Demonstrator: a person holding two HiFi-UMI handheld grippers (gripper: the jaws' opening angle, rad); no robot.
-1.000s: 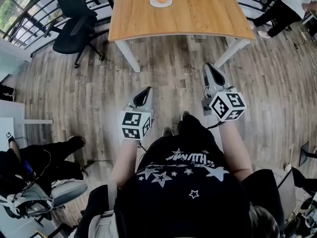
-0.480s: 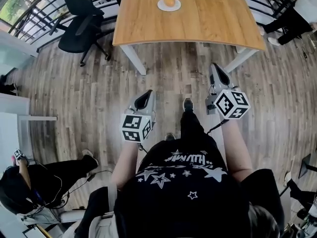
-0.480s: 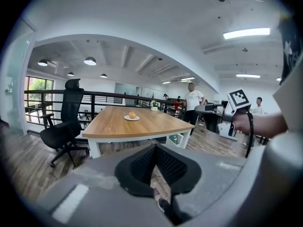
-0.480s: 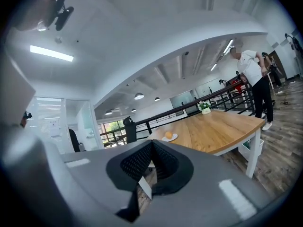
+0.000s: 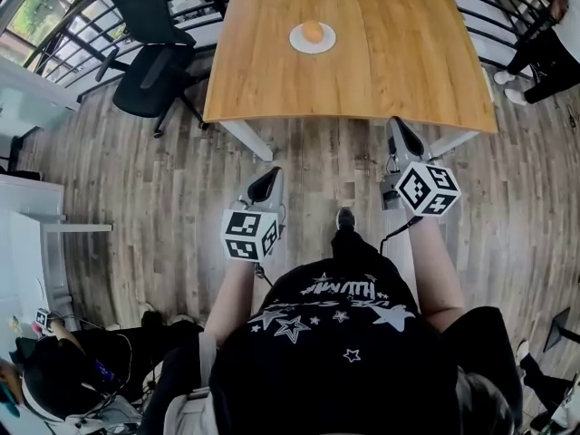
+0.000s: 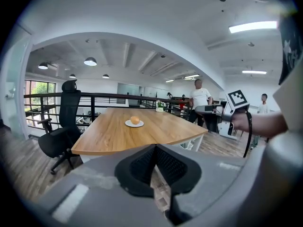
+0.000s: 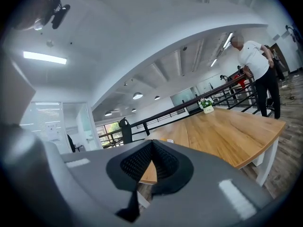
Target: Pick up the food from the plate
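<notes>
A round orange piece of food [image 5: 313, 32] sits on a small white plate [image 5: 300, 45] on the wooden table [image 5: 381, 71], toward its far side. The food [image 6: 135, 120] and the plate [image 6: 128, 124] also show in the left gripper view. My left gripper [image 5: 268, 184] is held over the floor, short of the table's near edge, shut with nothing in it. My right gripper [image 5: 400, 138] hangs at the table's near right corner, also shut and empty. In both gripper views the jaws meet at their tips, left gripper [image 6: 155, 148] and right gripper [image 7: 151, 143].
A black office chair [image 5: 154, 62] stands left of the table. A small potted plant [image 7: 206, 105] sits at the table's far end. A black railing [image 6: 94, 98] runs behind the table. One person [image 7: 258, 70] stands beyond the table's right side, another [image 5: 82, 370] sits at lower left.
The table and plate have come nearer and lower in the head view as I walk toward it. Both grippers stay shut and keep their places before my body.
</notes>
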